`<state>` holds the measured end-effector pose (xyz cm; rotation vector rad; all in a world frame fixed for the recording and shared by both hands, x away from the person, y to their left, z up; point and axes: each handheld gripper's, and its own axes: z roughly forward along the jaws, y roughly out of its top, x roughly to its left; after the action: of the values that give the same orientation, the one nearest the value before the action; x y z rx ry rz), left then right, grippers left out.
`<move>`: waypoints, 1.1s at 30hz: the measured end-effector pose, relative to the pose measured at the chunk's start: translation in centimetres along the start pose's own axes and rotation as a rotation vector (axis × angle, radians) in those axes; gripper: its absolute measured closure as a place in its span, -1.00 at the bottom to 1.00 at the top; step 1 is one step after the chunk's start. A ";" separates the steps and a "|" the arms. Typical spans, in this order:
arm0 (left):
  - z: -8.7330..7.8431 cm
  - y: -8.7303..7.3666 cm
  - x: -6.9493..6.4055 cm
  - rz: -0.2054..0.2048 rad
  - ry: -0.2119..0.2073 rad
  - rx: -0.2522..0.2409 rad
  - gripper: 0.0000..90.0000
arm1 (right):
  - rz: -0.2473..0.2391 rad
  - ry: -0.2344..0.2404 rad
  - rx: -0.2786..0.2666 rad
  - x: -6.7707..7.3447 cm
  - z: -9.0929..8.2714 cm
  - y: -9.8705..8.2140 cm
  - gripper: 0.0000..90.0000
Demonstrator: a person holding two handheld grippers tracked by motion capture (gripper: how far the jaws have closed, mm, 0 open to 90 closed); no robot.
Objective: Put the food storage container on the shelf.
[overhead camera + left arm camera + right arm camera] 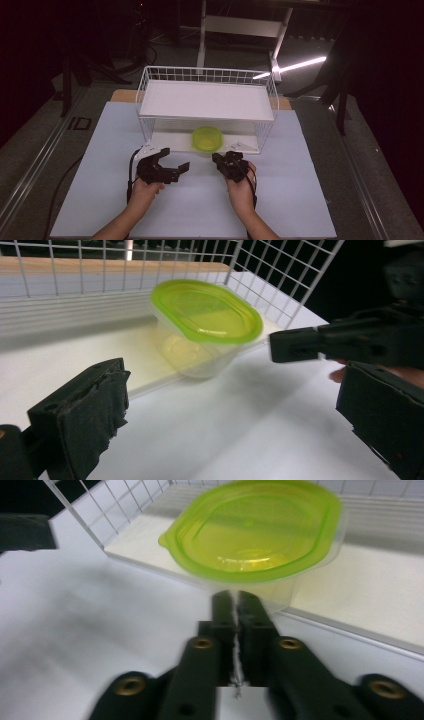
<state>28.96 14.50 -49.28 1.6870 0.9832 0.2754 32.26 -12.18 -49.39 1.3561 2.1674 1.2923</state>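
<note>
A clear tub with a lime-green lid stands at the front edge of the lower shelf of a white wire rack. My left gripper lies low over the table, left of the tub and in front of the rack, its jaws wide open with nothing between them. In the left gripper view the tub sits ahead between the spread jaws. My right gripper is shut and empty, with its tips just in front of the tub. The closed tips point at the tub's clear wall; whether they touch it is unclear.
The rack's upper shelf overhangs the tub, and wire mesh walls close the sides and back. A pale board covers the table in front. Cables trail from both grippers toward the near edge. The room beyond is dark.
</note>
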 end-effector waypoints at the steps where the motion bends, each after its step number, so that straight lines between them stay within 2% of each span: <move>1: -0.2 -0.3 0.0 0.007 0.009 -0.007 -0.97 | -0.005 -0.002 0.004 0.1 0.2 -0.1 0.99; 5: -0.6 -1.3 0.1 0.009 0.009 -0.003 -0.97 | -0.003 0.000 0.021 0.4 1.1 -0.2 0.99; 10: -0.6 -2.1 0.4 -0.027 -0.001 0.002 -0.97 | 0.008 -0.011 0.031 0.3 2.2 0.0 1.00; 14: -0.7 -2.2 0.2 -0.006 0.002 0.004 -0.97 | 0.017 -0.015 0.033 0.2 2.8 0.1 1.00; 33: -0.9 -2.2 0.0 0.001 -0.006 -0.002 -0.97 | 0.034 -0.037 0.031 -0.2 5.4 1.6 1.00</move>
<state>27.44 15.24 -50.87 1.6858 0.9776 0.2721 36.73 -9.18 -51.21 1.4234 2.1566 1.2407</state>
